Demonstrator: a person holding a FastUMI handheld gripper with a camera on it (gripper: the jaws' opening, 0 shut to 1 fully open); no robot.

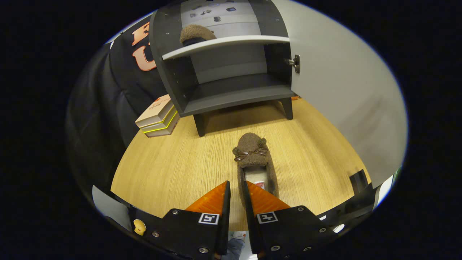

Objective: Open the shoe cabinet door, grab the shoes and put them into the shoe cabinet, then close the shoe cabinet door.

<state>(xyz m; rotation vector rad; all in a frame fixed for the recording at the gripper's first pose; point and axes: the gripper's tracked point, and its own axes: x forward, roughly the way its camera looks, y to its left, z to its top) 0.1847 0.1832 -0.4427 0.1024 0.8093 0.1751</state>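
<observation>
The claw (236, 189) is hanging low over a wooden floor (173, 162), its two wedge-shaped fingers (216, 196) drawn in to a narrow gap, with the left side wall of a slipper's (252, 159) heel standing in that gap. The fingers are lying close against the wall on either side, but whether both are pressing on it cannot be told from here. Each finger is ribbed on its outer face and is carrying a small square marker at its base.

The slipper is lying on the floor with its heel at the fingertips and its toe pointing away toward the cabinet (231, 65). It is fuzzy and rounded, with a small shiny bow (251, 154) tied across the top, and a pale insole is showing inside the opening.

The floor is showing a light wood grain running under the slipper and on to the cabinet's feet. Off to the left of the cabinet, a short stack of boxes (158, 117) is sitting on the floor against the dark cloth wall.

Beyond the slipper, the cabinet is standing on short dark legs with its door (343, 90) swung open to the right, a smooth pale panel hanging from a metal hinge (294, 63). The carcass is dark and matt, with a pale back panel. A pale shelf (223, 45) is dividing the inside, and a second slipper (196, 34), just as fuzzy, is resting on that shelf toward its left end. The compartment below the shelf is open toward the slipper on the floor.
</observation>
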